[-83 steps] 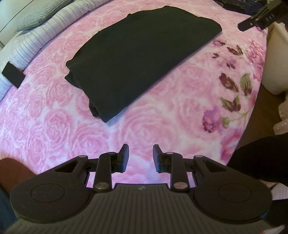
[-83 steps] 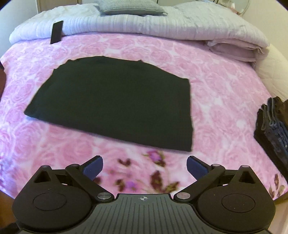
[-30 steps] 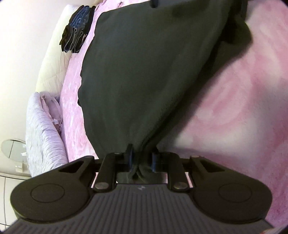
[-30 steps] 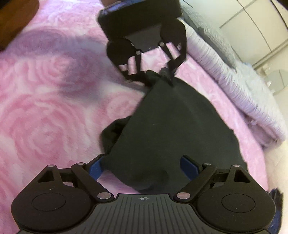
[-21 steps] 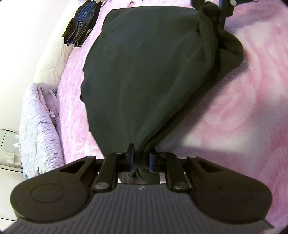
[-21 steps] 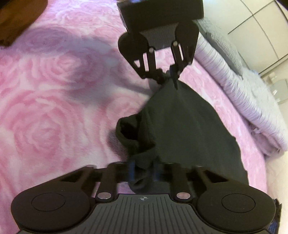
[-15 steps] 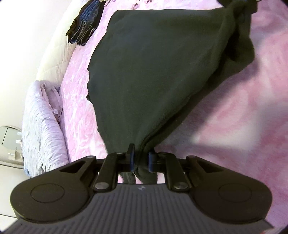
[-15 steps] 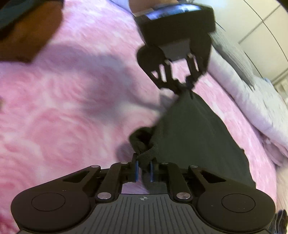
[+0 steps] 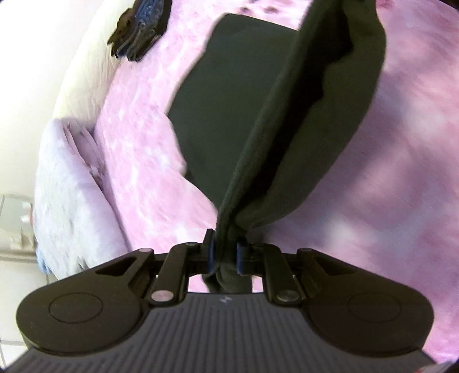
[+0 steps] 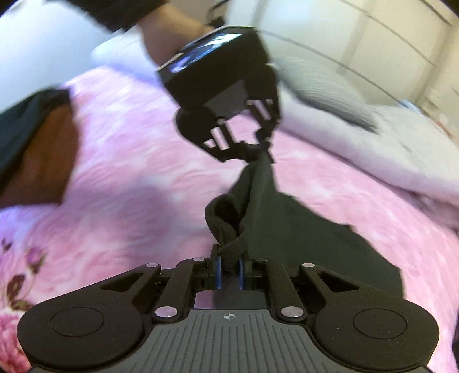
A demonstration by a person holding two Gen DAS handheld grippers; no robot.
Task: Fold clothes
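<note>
A black garment (image 9: 238,94) lies on the pink rose bedspread (image 9: 401,160), one end lifted off the bed. My left gripper (image 9: 225,252) is shut on one corner of that lifted end. My right gripper (image 10: 229,269) is shut on the other corner of the same end (image 10: 246,206). In the right wrist view the left gripper (image 10: 255,149) hangs above the bed, with the cloth stretched between the two grippers. The far part of the garment (image 10: 330,246) still rests flat on the bed.
A stack of dark folded clothes (image 9: 140,25) lies at the far edge of the bed. Pale grey bedding (image 9: 71,183) and a folded pink blanket (image 9: 86,143) lie at the head. The person's arm (image 10: 48,160) is at the left.
My right gripper closed on the garment's corner. Both grippers have lifted that end higher off the bed, and the cloth now hangs folded between them.
</note>
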